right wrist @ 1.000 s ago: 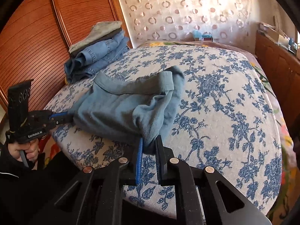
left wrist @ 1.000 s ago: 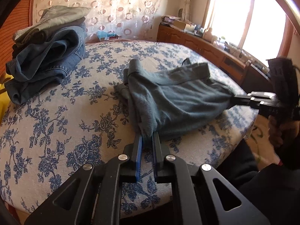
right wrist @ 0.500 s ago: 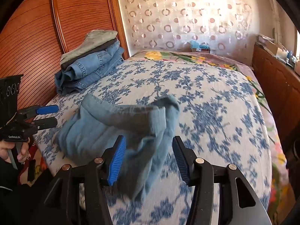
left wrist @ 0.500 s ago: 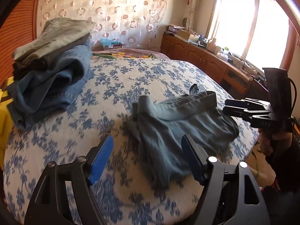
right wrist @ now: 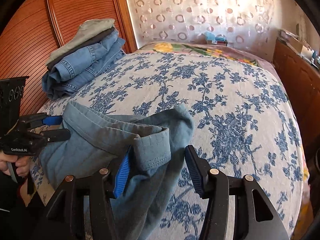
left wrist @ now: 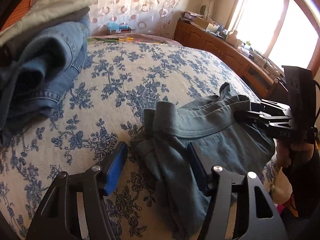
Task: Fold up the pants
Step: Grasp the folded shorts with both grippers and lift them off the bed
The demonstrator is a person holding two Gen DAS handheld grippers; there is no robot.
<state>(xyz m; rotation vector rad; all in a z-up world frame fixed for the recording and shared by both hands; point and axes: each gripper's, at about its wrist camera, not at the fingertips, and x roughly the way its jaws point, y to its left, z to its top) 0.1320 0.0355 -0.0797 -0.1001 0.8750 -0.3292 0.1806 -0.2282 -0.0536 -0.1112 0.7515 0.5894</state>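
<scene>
Grey-blue pants [left wrist: 210,140] lie folded in a heap near the front edge of the bed [left wrist: 124,84]; they also show in the right wrist view [right wrist: 112,140]. My left gripper [left wrist: 158,168] is open, its jaws either side of one bunched end of the pants. My right gripper [right wrist: 158,170] is open, its jaws either side of the waistband corner at the other end. Each gripper shows in the other's view, at the pants' far end: the right one [left wrist: 248,114], the left one [right wrist: 58,128]. Neither holds cloth.
A pile of folded jeans and other trousers [right wrist: 84,56] sits at the bed's far left corner, by a wooden wardrobe [right wrist: 30,30]. A wooden sideboard [left wrist: 230,54] with clutter runs along the right under the window. The bed's front edge is just below the pants.
Both grippers were shut on the ends of the pants a second ago. They opened, let the cloth drop onto the bed, and now sit open around the two ends again.
</scene>
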